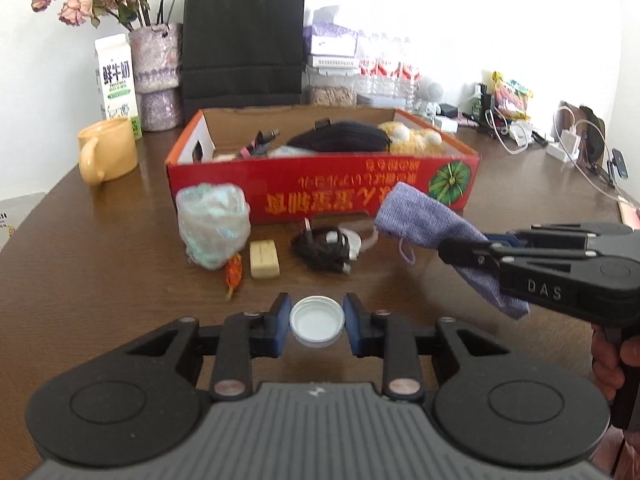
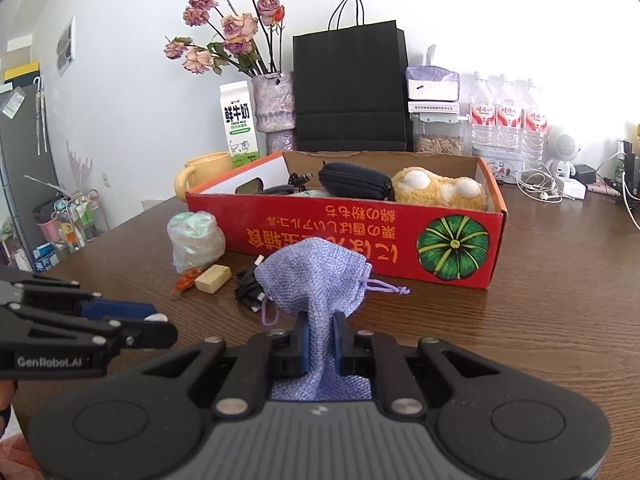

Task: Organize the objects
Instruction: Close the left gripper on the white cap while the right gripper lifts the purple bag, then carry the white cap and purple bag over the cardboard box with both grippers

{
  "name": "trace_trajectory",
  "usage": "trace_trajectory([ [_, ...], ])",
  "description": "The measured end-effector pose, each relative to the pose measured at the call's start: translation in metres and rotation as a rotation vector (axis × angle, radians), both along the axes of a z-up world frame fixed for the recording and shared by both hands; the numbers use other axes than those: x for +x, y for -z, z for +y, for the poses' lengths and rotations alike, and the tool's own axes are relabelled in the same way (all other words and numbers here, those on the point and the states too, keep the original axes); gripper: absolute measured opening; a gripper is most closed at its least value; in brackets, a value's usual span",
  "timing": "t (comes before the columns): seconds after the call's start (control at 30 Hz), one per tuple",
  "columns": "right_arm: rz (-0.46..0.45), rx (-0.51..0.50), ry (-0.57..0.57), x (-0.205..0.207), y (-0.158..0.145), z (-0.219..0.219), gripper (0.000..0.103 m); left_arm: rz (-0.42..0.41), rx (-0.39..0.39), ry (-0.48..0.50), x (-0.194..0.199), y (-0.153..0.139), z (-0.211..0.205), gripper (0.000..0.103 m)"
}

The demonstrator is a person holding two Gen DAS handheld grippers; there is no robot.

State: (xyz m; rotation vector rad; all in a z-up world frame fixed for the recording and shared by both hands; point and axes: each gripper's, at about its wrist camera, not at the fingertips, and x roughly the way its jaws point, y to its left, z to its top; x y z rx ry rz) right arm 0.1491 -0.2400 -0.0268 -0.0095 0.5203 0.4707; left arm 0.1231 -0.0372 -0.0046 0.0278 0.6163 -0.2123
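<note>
My left gripper [image 1: 317, 322] is shut on a white bottle cap [image 1: 317, 326], held just above the brown table [image 1: 100, 280] with its hollow side up. My right gripper [image 2: 321, 330] is shut on a purple drawstring pouch [image 2: 316, 276], whose mouth points toward the red cardboard box [image 2: 344, 236]. In the left wrist view the right gripper [image 1: 460, 254] comes in from the right with the pouch [image 1: 424, 220]. In the right wrist view the left gripper [image 2: 156, 326] shows at the left edge. In front of the box lie a plastic-wrapped bundle [image 1: 212, 228], a candy [image 1: 234, 274], a yellow soap bar [image 1: 264, 259] and a black cable [image 1: 326, 248].
The box holds a black case [image 2: 354, 186], a yellow plush toy [image 2: 440, 192] and small cables. Behind it stand a yellow mug [image 1: 108, 152], a milk carton [image 1: 116, 80], a flower vase [image 1: 156, 76], a black paper bag [image 1: 242, 44] and water bottles [image 2: 508, 116]. Chargers and cords [image 1: 568, 144] crowd the far right.
</note>
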Motion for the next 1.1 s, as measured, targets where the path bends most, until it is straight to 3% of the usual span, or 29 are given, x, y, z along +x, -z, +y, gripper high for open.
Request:
trace_trajectory([
  [0.33,-0.126,0.007,-0.007,0.022,-0.043,0.011,0.010,-0.143,-0.050,-0.033,0.038,-0.044,-0.001,0.029],
  [0.63,-0.169,-0.002,0.033,0.077,-0.069,0.020,0.010,-0.256,-0.069,-0.077,0.089,-0.078,-0.008,0.029],
  [0.83,-0.186,0.007,0.048,0.117,-0.076,0.029,0.010,-0.269,-0.073,-0.115,0.131,-0.083,-0.011,0.029],
  [1.1,-0.140,0.022,0.053,0.172,-0.070,0.036,0.010,-0.220,-0.072,-0.173,0.186,-0.073,-0.011,0.029],
])
